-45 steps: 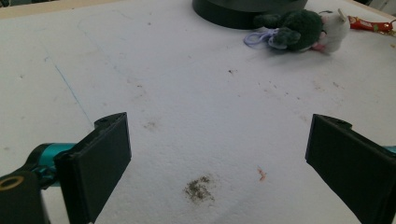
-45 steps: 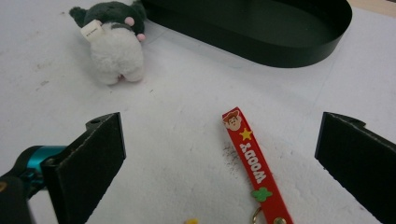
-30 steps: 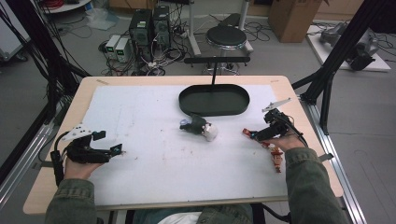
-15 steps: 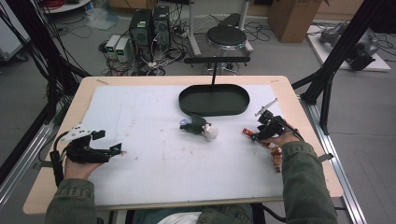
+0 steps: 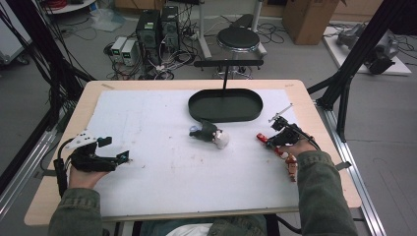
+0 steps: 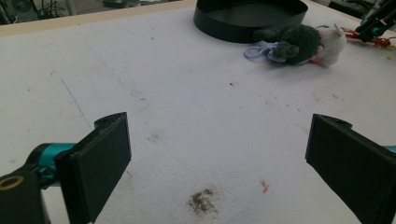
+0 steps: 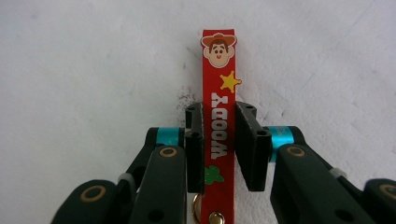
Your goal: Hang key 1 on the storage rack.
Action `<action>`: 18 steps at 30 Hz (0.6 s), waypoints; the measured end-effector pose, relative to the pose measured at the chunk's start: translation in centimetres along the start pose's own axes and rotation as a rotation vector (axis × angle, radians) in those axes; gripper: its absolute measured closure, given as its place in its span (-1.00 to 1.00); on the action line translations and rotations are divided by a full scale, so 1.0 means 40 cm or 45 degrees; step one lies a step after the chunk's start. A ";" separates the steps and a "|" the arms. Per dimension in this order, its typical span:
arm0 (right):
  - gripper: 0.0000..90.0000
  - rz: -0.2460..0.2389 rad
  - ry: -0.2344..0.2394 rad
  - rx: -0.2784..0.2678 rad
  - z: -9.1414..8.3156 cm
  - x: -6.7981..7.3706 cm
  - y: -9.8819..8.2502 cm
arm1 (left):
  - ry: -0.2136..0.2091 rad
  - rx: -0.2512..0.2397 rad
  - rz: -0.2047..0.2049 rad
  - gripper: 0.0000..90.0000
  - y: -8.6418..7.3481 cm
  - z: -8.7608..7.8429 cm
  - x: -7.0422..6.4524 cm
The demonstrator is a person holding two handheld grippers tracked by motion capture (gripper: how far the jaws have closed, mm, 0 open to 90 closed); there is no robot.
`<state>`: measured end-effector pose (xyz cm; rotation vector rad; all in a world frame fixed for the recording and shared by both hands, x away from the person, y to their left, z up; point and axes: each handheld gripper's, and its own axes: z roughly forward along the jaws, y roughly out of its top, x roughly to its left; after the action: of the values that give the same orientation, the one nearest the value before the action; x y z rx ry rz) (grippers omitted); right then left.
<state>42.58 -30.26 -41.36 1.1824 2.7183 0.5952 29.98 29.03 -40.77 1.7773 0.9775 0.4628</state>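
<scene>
A red strap (image 7: 219,70) printed with a cowboy face, a star and letters lies flat on the white mat. My right gripper (image 7: 219,116) has just been closing, and its pads now press both edges of the strap. In the high view the right gripper (image 5: 270,139) is at the mat's right side over the strap (image 5: 262,138), and a small red-and-brown figure (image 5: 291,166) lies by the wrist. My left gripper (image 6: 219,163) rests open at the left, nothing between its jaws. A dark green and white plush toy (image 5: 211,134) lies mid-table.
A black oval tray (image 5: 225,105) sits at the back of the mat, just beyond the plush toy (image 6: 299,44). The white mat (image 5: 147,128) covers most of the wooden table. A stool, computers and cables stand on the floor behind.
The right gripper's jaws have closed onto the red strap, and the hand has shifted slightly. The left gripper and the plush toy have not moved.
</scene>
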 end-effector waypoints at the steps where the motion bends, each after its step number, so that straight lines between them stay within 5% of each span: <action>1: 0.66 0.011 0.012 -0.027 -0.007 -0.003 -0.001 | -0.001 -0.002 0.000 -0.84 0.000 0.000 0.001; 4: 0.66 0.076 0.079 -0.142 -0.040 -0.014 -0.005 | -0.005 -0.004 0.000 -0.84 -0.001 0.000 0.002; 6: 0.66 0.140 0.138 -0.278 -0.082 -0.024 -0.012 | -0.009 0.001 0.009 -0.84 -0.001 0.003 -0.001; 11: 0.66 0.217 0.160 -0.415 -0.147 -0.041 -0.022 | -0.011 0.004 0.010 -0.84 -0.001 0.005 -0.002; 18: 0.66 0.199 0.162 -0.420 -0.194 -0.022 -0.027 | -0.019 0.009 0.007 -0.83 -0.001 0.004 -0.003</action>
<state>40.44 -33.94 -34.75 1.3120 2.5030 1.1243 30.01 28.86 -40.85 1.7881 0.9646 0.4493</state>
